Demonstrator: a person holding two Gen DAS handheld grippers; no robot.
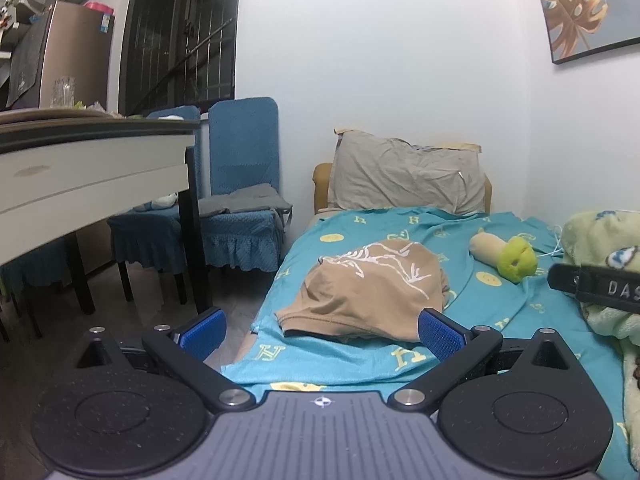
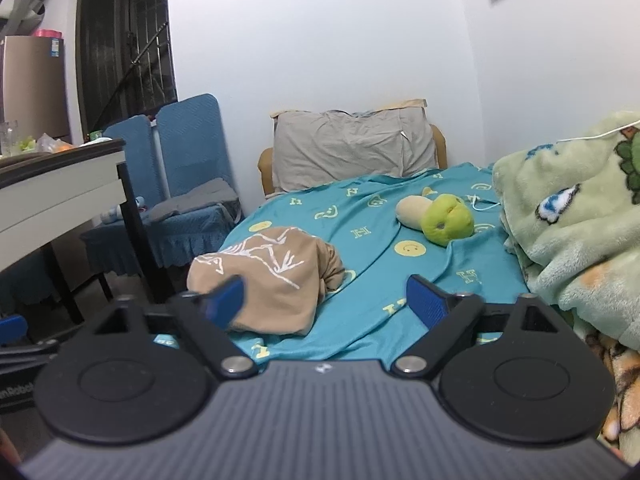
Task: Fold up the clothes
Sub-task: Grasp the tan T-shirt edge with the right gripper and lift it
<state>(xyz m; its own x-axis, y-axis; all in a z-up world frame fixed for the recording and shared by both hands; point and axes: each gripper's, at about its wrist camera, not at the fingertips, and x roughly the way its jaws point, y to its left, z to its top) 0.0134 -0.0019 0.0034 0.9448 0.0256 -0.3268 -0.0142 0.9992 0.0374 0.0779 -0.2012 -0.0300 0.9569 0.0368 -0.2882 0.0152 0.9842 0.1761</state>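
A tan cotton T-shirt with a white line print point(image 1: 366, 290) lies bunched on the teal patterned bedsheet point(image 1: 360, 360), in front of the grey pillow point(image 1: 404, 178). The left tool point(image 1: 322, 330) and right tool point(image 2: 324, 300) both gape wide, holding nothing, probably poised to grab its hem.

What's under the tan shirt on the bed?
The tan shirt lies bunched on the teal sheet, which shows all around it. Whether anything is tucked beneath the heap cannot be seen; the cloth covers it.
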